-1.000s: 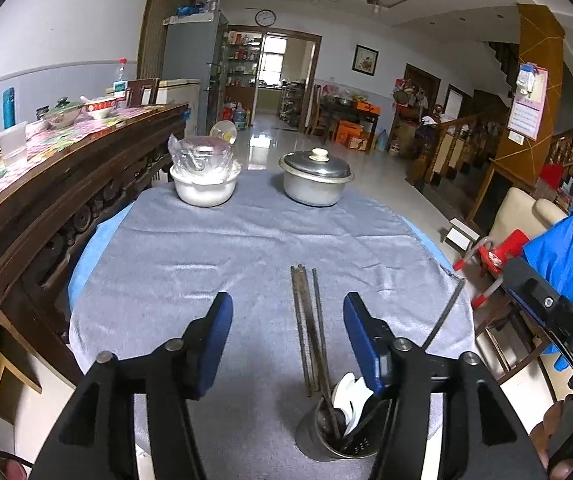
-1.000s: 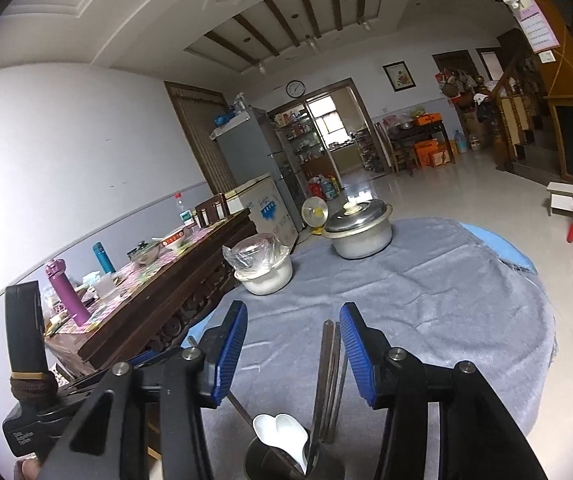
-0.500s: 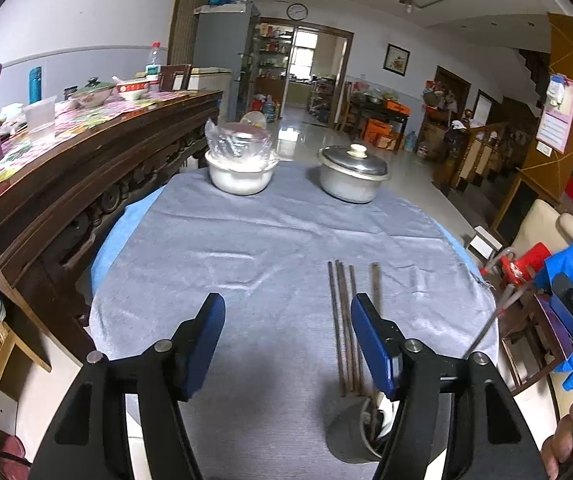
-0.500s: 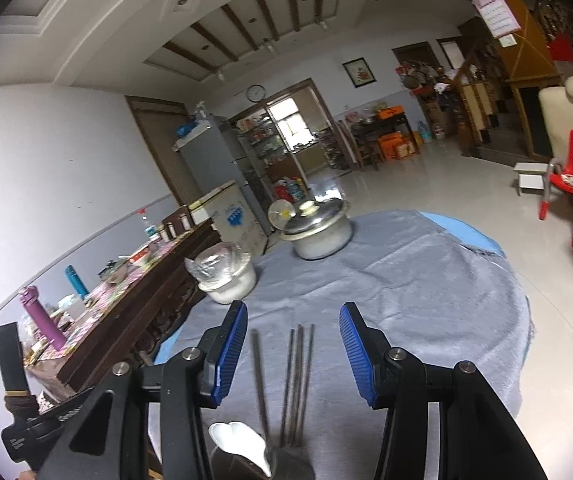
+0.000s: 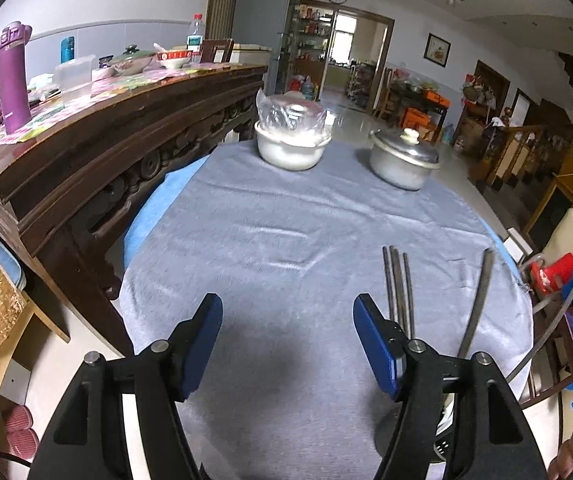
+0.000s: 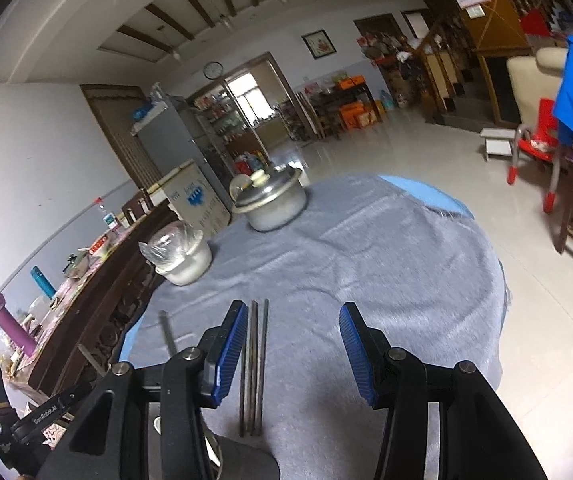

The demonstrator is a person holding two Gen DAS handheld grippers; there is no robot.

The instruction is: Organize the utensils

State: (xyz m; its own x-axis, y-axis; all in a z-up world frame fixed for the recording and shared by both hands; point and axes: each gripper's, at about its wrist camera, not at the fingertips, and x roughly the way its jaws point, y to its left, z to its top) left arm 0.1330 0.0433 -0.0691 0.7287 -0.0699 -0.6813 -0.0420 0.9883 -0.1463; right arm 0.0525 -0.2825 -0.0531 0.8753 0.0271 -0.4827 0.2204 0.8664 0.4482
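Now both claws, left [image 5: 287,340] and right [image 6: 291,350], are wide and hold nothing above the tabletop [image 5: 286,240], with three chopsticks [image 5: 398,284] lying near them.

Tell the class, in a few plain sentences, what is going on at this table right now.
A person holds a pair of tongs in each hand over a round table covered by a grey cloth, tidying utensils. Both the left tongs and the right tongs are open and hold nothing. Three chopsticks lie side by side on the cloth, and a fourth chopstick stands tilted in the metal utensil holder at the near edge. A covered white bowl and a lidded pot sit at the far side.
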